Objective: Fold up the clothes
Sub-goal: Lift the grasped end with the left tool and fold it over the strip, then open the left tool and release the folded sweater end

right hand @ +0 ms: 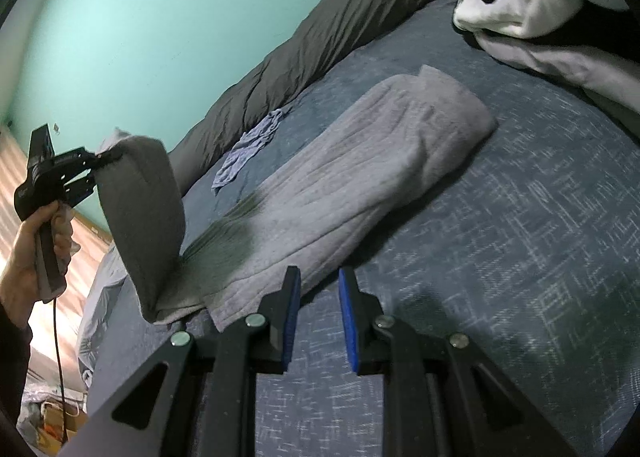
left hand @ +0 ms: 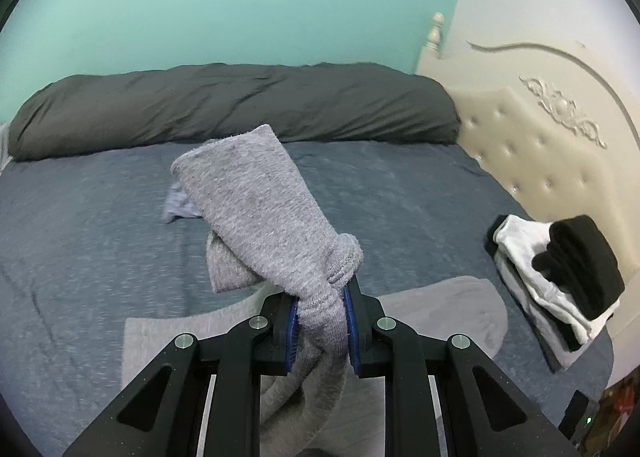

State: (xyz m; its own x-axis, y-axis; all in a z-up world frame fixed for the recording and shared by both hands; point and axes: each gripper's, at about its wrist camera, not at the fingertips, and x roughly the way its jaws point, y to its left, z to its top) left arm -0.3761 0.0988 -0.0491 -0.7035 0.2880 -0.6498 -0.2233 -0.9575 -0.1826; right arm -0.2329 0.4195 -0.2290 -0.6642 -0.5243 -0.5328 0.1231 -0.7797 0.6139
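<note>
The left gripper (left hand: 322, 317), tilted downward, is clamped on one end of the grey garment (right hand: 360, 177), lifting it off the bed (right hand: 520, 257). The right gripper (right hand: 320, 297) hovers near, jaws apart, empty.

No legible text, label, brand, number or sign found in either view. The grey garment (left hand: 264, 209) between the left fingers bears no print or tag. The bedcover (right hand: 500, 217) ahead of the right fingers shows only a woven pattern. The folded pile (left hand: 560, 277), right of the left fingers, carries no readable marking.
</note>
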